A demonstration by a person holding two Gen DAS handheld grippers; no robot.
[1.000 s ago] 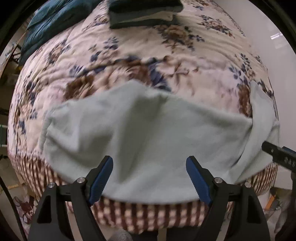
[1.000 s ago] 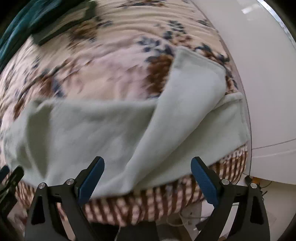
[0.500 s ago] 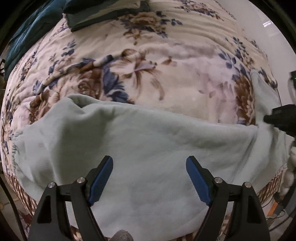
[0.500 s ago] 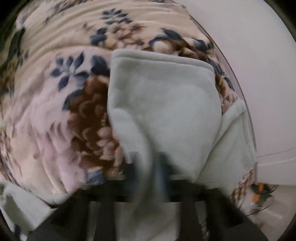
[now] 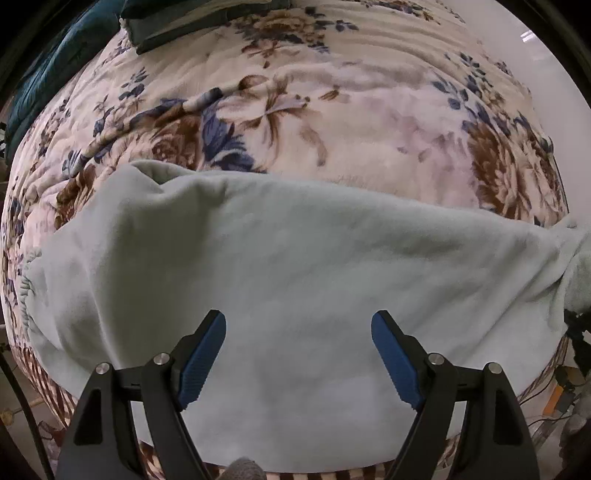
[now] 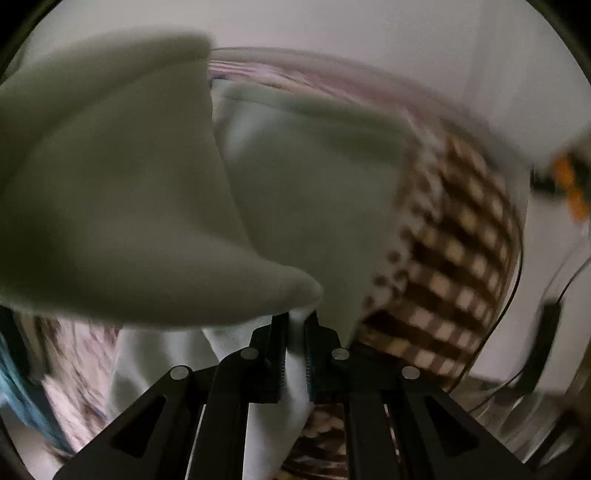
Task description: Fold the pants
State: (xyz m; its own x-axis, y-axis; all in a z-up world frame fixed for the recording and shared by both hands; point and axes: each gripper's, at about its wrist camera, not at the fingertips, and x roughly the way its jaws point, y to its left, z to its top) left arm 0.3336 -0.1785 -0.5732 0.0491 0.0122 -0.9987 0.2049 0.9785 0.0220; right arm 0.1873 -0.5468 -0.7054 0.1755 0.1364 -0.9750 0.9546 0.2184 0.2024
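Pale mint-green fleece pants [image 5: 295, 266] lie spread across the near edge of a bed. My left gripper [image 5: 298, 354] is open and empty, with its blue-padded fingers hovering over the middle of the pants. My right gripper [image 6: 295, 332] is shut on a fold of the pants [image 6: 122, 192] and holds it lifted off the bed. The raised cloth fills the left of the blurred right wrist view. In the left wrist view the pants' right end [image 5: 576, 258] is bunched and pulled up at the frame's edge.
The bed has a floral blanket [image 5: 332, 110] and a brown checked sheet [image 6: 450, 236] at its front edge. Dark teal folded bedding [image 5: 192, 14] lies at the far side. A white wall [image 6: 406, 44] stands to the right. Cables and an orange object [image 6: 569, 177] are beside the bed.
My right gripper closed on the right end of the pants and lifted it, swinging its view toward the bed's edge. My left gripper moved forward over the pants and stayed open.
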